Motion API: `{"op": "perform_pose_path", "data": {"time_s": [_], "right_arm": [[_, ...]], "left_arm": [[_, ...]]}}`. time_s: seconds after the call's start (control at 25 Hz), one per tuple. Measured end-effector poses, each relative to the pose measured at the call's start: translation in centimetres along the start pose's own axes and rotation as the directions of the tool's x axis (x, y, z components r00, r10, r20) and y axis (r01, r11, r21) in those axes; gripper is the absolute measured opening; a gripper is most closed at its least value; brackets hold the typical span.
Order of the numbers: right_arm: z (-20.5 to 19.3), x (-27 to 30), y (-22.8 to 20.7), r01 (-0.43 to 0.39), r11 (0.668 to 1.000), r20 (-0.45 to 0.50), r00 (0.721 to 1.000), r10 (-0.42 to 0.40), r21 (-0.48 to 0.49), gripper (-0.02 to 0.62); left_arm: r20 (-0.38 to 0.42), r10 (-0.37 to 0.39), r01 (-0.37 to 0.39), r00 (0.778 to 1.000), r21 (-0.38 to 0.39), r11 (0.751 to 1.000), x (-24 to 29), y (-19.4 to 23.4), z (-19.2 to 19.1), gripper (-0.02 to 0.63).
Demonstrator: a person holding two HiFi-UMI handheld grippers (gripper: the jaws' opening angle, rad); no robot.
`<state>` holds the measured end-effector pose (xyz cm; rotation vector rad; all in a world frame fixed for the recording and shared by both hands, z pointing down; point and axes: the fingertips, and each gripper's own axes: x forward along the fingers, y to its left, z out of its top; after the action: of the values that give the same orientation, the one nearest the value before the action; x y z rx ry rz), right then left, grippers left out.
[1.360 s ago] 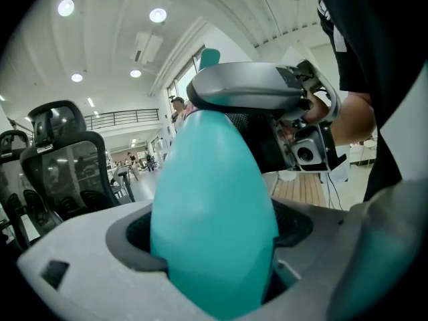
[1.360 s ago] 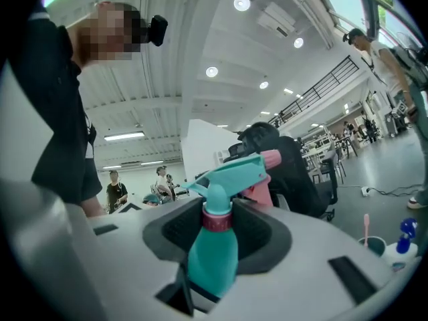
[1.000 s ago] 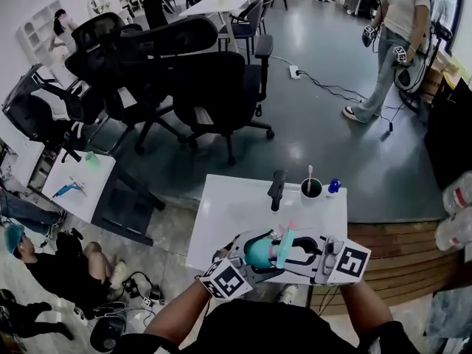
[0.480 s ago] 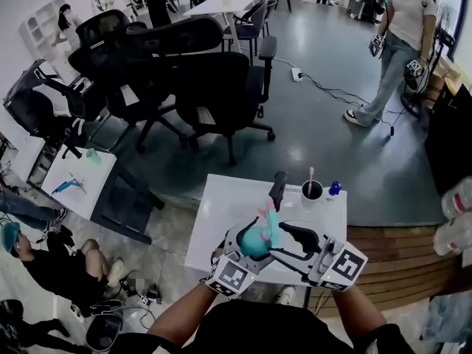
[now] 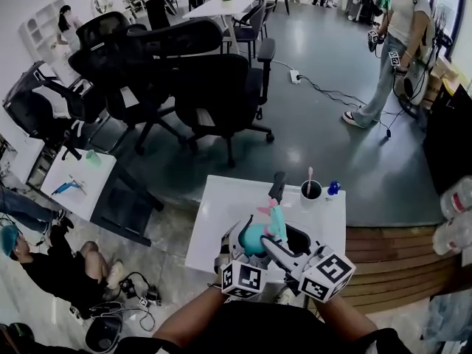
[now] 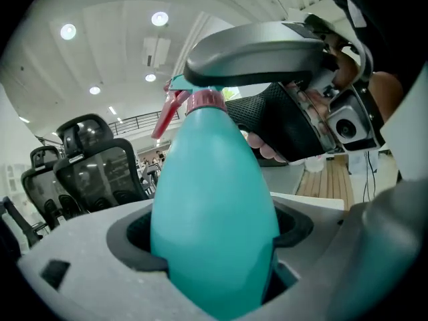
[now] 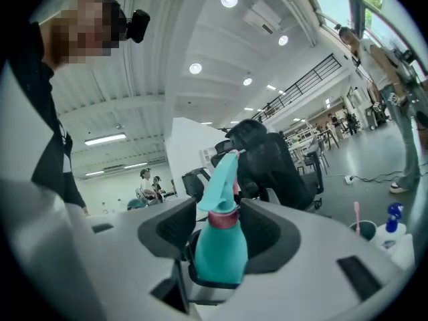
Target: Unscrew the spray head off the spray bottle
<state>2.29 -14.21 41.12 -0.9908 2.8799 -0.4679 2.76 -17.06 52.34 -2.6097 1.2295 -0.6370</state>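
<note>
Left gripper (image 6: pixel 214 249) clamped on spray bottle (image 6: pixel 214 199) body. Right gripper (image 7: pixel 217 229) jaws just been opening, spread around spray head (image 7: pixel 222 176), pads clear. Bottle above white table (image 5: pixel 221 205), long axis near upright, head uppermost.

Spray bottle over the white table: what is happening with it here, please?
A person holds a claw in each hand over a white table. The left claw is shut on the body of the turquoise spray bottle and holds it up. The right claw has just been opening; its jaws stand apart on either side of the spray head without pressing it. The spray head sits on the bottle's neck, not yet unscrewed.
</note>
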Motion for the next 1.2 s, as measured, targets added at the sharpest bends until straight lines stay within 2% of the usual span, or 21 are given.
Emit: {"op": "perform_pose_path", "data": {"time_s": [0.04,0.08,0.24,0.36,0.48,0.64,0.76,0.84,0.88,0.92,1.0,1.08,1.12,1.2], "right_arm": [[0.0,0.0,-0.1,0.020,1.000,0.000,1.000,-0.020,-0.002,0.200],[0.1,0.0,-0.1,0.032,0.999,0.002,0.999,-0.032,-0.006,0.152],[0.9,-0.3,0.8,0.014,0.999,0.026,1.000,-0.013,-0.032,0.138],[1.2,-0.5,1.5,-0.045,0.995,0.027,0.999,0.048,-0.085,0.135],[1.7,-1.0,2.9,-0.144,0.974,0.026,0.988,0.151,-0.173,0.135],[2.1,-2.8,5.7,-0.323,0.911,-0.014,0.943,0.331,-0.257,0.135],[1.8,-4.2,6.9,-0.448,0.834,-0.080,0.890,0.448,-0.323,0.135],[1.5,-4.7,7.2,-0.508,0.781,-0.133,0.858,0.497,-0.363,0.135],[1.3,-4.7,7.1,-0.520,0.768,-0.144,0.851,0.506,-0.373,0.135],[1.3,-4.5,7.0,-0.516,0.769,-0.140,0.852,0.504,-0.377,0.137],[1.6,-3.8,6.2,-0.464,0.803,-0.096,0.880,0.464,-0.373,0.142],[2.1,-3.1,4.9,-0.381,0.860,-0.033,0.918,0.394,-0.339,0.150],[2.4,-2.9,4.0,-0.335,0.890,0.001,0.936,0.353,-0.309,0.176],[2.7,-2.4,1.8,-0.234,0.945,0.069,0.964,0.256,-0.230,0.186]], "left_arm": [[0.001,0.003,-0.003,1.000,0.000,1.000,-0.1,-0.1,0.2,0.446],[0.004,0.004,-0.004,1.000,-0.002,1.000,-0.3,-0.1,0.3,0.446],[0.037,-0.023,0.024,0.999,-0.010,1.000,-1.0,-0.2,1.2,0.446],[0.092,-0.099,0.100,0.991,-0.009,0.995,-1.5,-0.8,1.8,0.446],[0.157,-0.179,0.177,0.971,0.022,0.984,-2.4,-1.4,2.7,0.446],[0.226,-0.315,0.296,0.922,0.116,0.948,-4.2,-3.0,4.5,0.446],[0.247,-0.414,0.375,0.876,0.190,0.907,-5.3,-4.3,5.4,0.446],[0.244,-0.450,0.405,0.859,0.216,0.889,-5.6,-4.8,5.5,0.446],[0.240,-0.452,0.407,0.859,0.216,0.888,-5.5,-4.8,5.4,0.446],[0.233,-0.440,0.398,0.867,0.206,0.894,-5.3,-4.7,5.3,0.446],[0.197,-0.377,0.346,0.905,0.173,0.922,-4.3,-3.8,4.7,0.446],[0.149,-0.286,0.270,0.947,0.118,0.956,-3.1,-2.4,3.8,0.446],[0.132,-0.243,0.235,0.961,0.070,0.969,-2.6,-1.6,3.3,0.446],[0.105,-0.171,0.176,0.980,-0.037,0.984,-1.8,-0.2,2.3,0.446]]}}
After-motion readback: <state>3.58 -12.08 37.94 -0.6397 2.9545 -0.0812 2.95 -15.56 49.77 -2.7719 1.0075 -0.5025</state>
